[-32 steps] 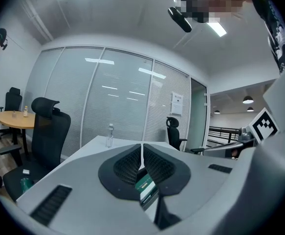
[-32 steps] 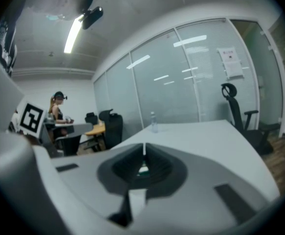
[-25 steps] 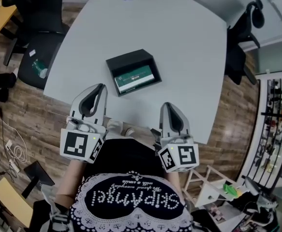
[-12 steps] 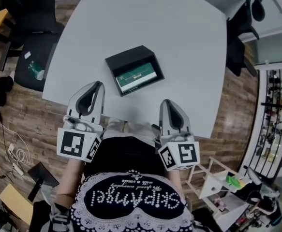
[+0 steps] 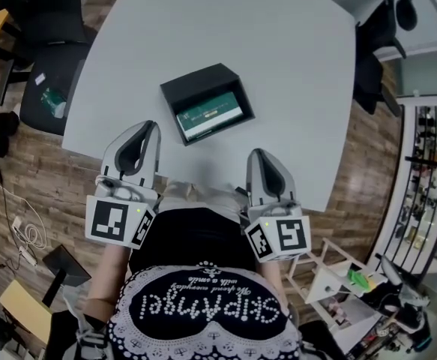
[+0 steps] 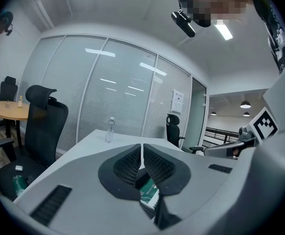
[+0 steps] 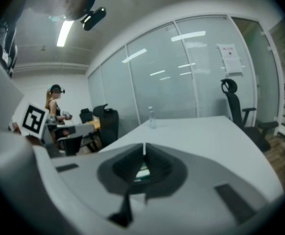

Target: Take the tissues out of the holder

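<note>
Tissues (image 5: 208,117) are lying in the holder (image 5: 196,85). I'm holding my left gripper (image 5: 151,126) and right gripper (image 5: 257,154) closed and empty, and I'm needing to reach in next.

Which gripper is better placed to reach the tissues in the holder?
Left, probably: the left gripper sits nearer the holder and tissues than the right gripper. Both are shut and empty.
</note>
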The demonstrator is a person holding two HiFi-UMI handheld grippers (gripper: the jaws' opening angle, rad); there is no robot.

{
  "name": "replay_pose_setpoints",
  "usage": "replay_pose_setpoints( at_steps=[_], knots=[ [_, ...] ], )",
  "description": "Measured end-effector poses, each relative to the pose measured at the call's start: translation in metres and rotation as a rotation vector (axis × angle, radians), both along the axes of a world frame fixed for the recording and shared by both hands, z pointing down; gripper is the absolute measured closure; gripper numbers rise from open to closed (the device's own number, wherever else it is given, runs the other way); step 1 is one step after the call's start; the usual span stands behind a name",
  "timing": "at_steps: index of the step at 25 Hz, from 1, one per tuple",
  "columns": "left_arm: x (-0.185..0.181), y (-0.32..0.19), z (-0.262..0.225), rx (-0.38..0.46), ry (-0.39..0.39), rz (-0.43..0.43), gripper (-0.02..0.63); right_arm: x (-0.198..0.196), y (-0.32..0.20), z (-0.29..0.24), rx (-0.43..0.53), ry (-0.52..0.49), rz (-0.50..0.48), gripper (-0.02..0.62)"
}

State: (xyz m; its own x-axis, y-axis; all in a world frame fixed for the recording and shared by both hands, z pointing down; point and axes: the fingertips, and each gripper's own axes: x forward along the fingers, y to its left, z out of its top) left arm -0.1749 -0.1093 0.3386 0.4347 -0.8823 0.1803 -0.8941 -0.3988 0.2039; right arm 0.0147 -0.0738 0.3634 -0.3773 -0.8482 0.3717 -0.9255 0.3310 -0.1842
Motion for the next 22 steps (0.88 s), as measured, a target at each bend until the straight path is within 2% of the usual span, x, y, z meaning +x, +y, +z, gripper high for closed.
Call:
replay_pose_setpoints(
  at_steps=[16, 22],
  knots=[
    [0.037, -0.014, -0.020, 0.029, -0.029, -0.004, 0.565, 0.034, -0.024, -0.008, 0.030, -0.027, -0.027, 0.560],
    [0.050, -0.014, -0.019, 0.015, -0.048, 0.003, 0.565, 0.045, -0.027, -0.006, 0.032, -0.046, -0.026, 0.560]
  ],
)
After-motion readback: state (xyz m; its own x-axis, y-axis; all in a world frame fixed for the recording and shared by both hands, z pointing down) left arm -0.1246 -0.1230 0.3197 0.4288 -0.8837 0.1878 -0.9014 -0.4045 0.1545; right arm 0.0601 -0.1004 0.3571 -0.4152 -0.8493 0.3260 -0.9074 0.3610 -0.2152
